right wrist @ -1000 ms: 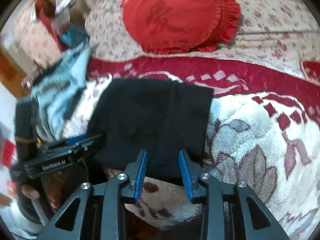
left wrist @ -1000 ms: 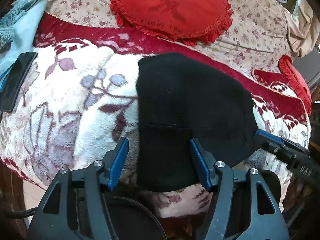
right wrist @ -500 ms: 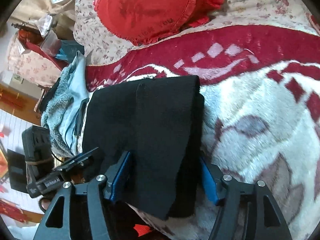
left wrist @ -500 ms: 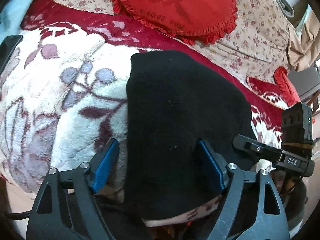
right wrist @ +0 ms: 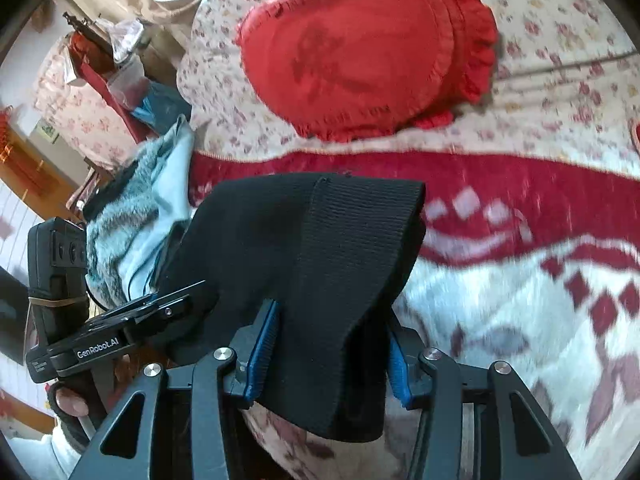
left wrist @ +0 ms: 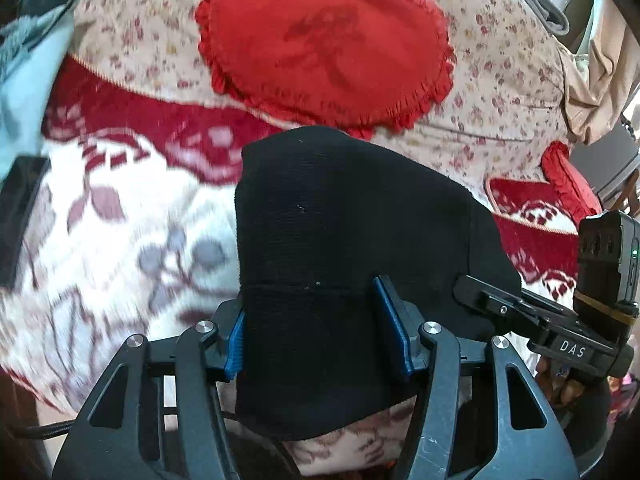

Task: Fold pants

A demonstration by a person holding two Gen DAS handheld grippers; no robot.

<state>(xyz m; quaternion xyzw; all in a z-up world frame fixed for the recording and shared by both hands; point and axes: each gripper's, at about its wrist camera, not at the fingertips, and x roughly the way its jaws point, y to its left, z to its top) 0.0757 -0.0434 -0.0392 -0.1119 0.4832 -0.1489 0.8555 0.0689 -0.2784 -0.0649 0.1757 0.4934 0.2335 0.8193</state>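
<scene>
Bedroom clutter framed it all — a patterned red-and-white blanket [left wrist: 132, 248] over the bed, a round red frilled cushion [left wrist: 324, 44] at the back. Up close, the left gripper [left wrist: 316, 328] had its blue pads [left wrist: 390, 326] spread either side of the near edge of the black pants [left wrist: 344, 240]; fabric ran between them and draped over the front, but whether the pads were truly biting it, I couldn't tell. Same story at the right gripper [right wrist: 328, 348]: jaws apart, the ribbed waistband end of the pants [right wrist: 352, 248] hanging between the pads [right wrist: 262, 344] and spilling over the near side. Each view caught the other tool reaching in beside the cloth from the side. Outward from there, the pants sat as a compact black bundle, already doubled, on the blanket near the bed's front edge, a light blue fleecy garment [right wrist: 132, 220] piled just beside it on the left-hand side, and the floral bedspread [left wrist: 500, 88] beyond. By my read, the fold was well along and this was a lift or final turn-over. The risk? Thick, layered knit in half-open jaws — one side could slip out and the stack would spring open, or only the top layer would come up. And with the bundle so near the edge, a loose hold could send it sliding off the bed.
</scene>
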